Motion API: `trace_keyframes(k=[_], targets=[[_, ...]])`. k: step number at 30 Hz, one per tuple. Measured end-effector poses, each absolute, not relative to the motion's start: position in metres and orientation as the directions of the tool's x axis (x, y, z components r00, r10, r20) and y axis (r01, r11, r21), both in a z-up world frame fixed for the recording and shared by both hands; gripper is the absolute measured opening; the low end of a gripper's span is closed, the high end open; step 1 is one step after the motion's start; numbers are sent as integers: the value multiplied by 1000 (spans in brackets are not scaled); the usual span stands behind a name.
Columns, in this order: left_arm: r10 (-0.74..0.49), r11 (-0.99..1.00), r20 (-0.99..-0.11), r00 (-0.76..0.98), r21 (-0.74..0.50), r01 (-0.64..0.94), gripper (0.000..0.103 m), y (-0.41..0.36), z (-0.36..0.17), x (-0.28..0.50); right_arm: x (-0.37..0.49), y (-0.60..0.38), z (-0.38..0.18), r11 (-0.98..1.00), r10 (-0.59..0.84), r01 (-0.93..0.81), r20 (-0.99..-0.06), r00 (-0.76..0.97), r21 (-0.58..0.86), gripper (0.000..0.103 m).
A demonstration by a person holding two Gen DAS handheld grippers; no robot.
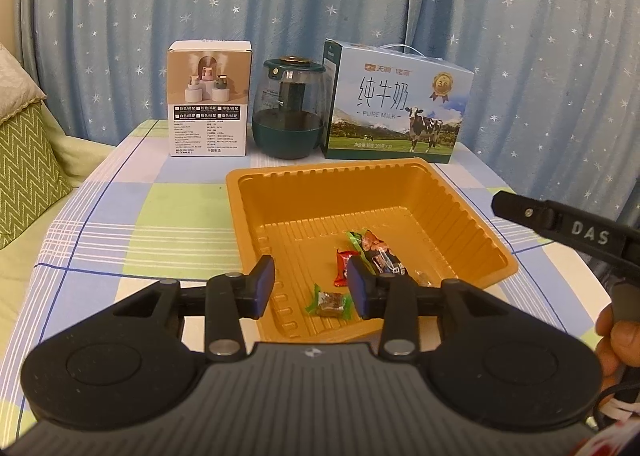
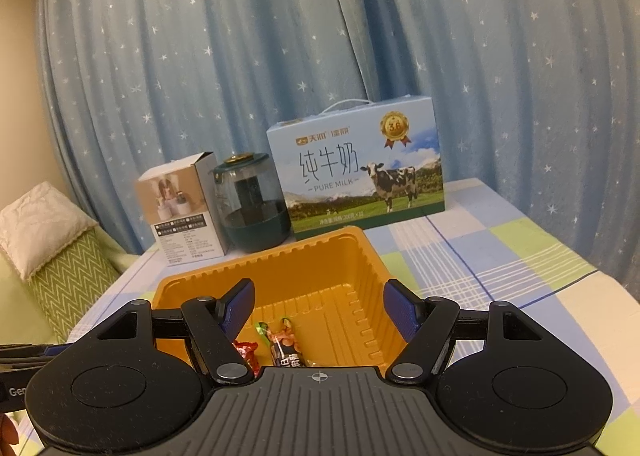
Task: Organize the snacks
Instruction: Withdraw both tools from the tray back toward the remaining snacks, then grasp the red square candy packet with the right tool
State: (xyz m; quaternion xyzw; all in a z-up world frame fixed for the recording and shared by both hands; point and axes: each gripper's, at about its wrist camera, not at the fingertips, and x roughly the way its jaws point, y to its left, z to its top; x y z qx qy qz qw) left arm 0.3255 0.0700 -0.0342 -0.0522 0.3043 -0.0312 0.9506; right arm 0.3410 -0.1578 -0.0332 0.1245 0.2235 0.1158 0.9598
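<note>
both claws hang over the orange tray [image 1: 460,212] with nothing between their pads – the left gripper [image 1: 311,288] parted narrowly above a green-wrapped candy [image 1: 329,301], the right gripper [image 2: 319,306] spread wide. the snacks already lie on the tray floor: the green one nearest, a red candy [image 1: 345,267] and a dark-wrapped pair [image 1: 378,256] just beyond. no more loose snacks show on the checked cloth [image 1: 120,224] (though much is hidden behind the grippers). risk from here, i'd judge: a careless dip could nudge the light tray, or pluck a settled candy back out – the left pads sit close to it

Both wrist views look closely down into one tray [image 1: 460,192].
</note>
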Motion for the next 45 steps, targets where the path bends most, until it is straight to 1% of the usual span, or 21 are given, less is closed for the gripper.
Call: trace_keyframes(k=[6,21,28,33,40,45], targets=[[-101,992,-578,810,-117,41,36,69,-34,304,319,-171,-27,946,260,-150,-397,880,287,71],[-140,987,-582,801,-143,69,43,58,-39,229,245,-215,-25,948,217,-86,-424,879,306,71],[-146,986,-590,794,-154,66,44,52,-47,198,191,-226,-48,950,215,-77,-457,863,302,71],[-140,986,-610,780,-155,56,45,49,-56,178,157,-218,-69,955,237,-104,-505,830,279,71],[-113,992,-633,766,-118,49,47,46,-66,170,155,-192,-78,946,299,-177,-519,801,273,71],[-105,992,-642,760,-121,35,47,50,-72,172,173,-177,-88,950,290,-168,-554,780,262,71]])
